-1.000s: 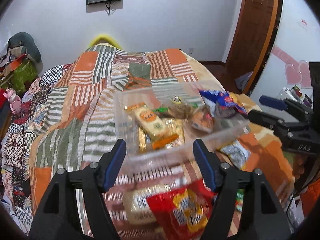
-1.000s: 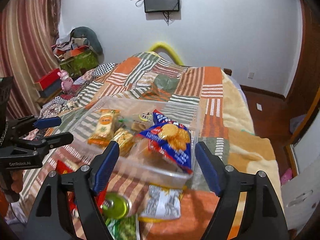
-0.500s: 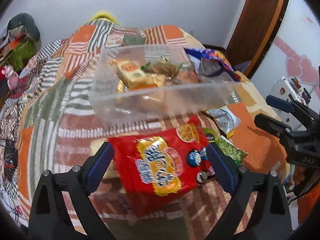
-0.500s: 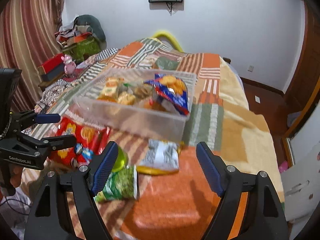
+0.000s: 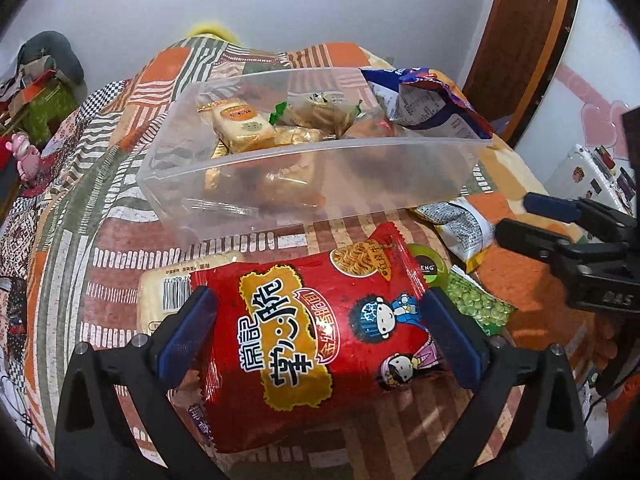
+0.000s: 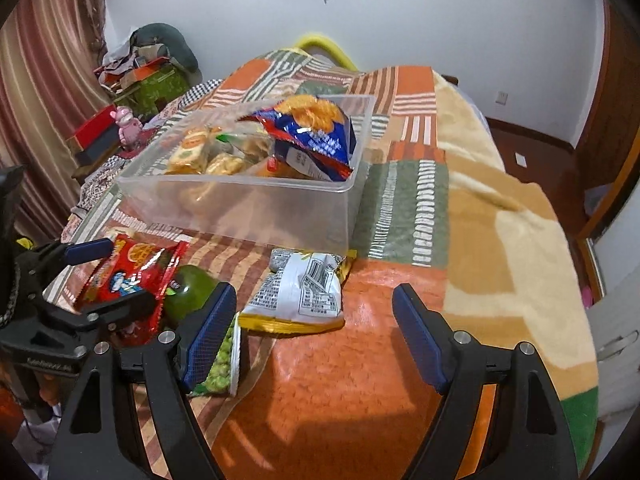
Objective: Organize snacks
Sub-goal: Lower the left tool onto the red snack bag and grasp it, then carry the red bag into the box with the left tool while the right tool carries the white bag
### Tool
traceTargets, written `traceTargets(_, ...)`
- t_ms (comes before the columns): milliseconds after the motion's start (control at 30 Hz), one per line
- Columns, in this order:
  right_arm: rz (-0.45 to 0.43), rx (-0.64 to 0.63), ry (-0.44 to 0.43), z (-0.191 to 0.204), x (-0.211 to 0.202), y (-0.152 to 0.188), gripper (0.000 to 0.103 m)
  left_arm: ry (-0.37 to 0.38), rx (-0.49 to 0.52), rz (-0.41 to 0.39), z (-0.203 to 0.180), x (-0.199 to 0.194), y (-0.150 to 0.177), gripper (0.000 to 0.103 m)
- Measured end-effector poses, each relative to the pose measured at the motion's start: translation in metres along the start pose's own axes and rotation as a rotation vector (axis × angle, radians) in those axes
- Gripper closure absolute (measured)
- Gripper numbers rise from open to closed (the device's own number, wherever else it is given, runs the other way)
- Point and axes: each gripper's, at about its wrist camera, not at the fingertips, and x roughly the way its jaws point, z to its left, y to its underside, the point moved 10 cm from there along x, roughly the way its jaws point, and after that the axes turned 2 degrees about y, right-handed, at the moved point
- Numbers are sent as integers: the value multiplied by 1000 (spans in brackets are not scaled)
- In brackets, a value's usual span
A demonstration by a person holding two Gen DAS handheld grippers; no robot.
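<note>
Your left tongs (image 5: 318,332) are spread wide and straddle the red noodle-snack bag (image 5: 320,332), which lies flat on the bed (image 6: 500,240) just in front of the clear bin (image 5: 312,184). One pad sits at each side edge of the bag, but nothing is pinched yet, so you appear to be at the start of a pick.

Your right tongs (image 6: 314,334) are also wide and hold nothing; they hang over the orange patch of blanket, near the white-and-yellow packet (image 6: 300,292) and the green pea packet (image 6: 218,364).

The bin already holds a blue cracker bag (image 6: 312,136) and several wrapped biscuits (image 5: 242,126). A pale flat packet (image 5: 168,292) lies partly under the red bag, and a green can (image 6: 188,292) lies just beside it.

Next, I'd say you need to lower and close on the red bag alone, gripping it where it is full enough not to slip, then lift it over the near wall and into the open left part of the bin.
</note>
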Motion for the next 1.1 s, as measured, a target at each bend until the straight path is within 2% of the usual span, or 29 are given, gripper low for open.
traceTargets(233, 74, -10, -14, 6, 27, 7, 26, 32, 36, -6, -1, 0, 1, 0)
traceTargets(300, 97, -14, -29, 8, 32, 11, 39, 35, 47, -7, 1, -1, 2, 0)
traceTargets(367, 107, -11, -30, 7, 34, 12, 45, 32, 47, -16, 4, -2, 3, 0)
traceTargets(500, 85, -2, -28, 4, 28, 10, 53, 40, 34, -41, 7, -7, 6, 5)
traceTargets(700, 52, -10, -13, 3, 17, 7, 56, 56, 46, -57, 8, -19, 8, 25)
traceTargets(867, 14, -9, -18, 7, -2, 2, 56, 58, 36, -64, 12, -28, 7, 34)
traceTargets(1100, -47, -14, -30, 15, -28, -10, 56, 53, 11, -84, 19, -41, 1, 36)
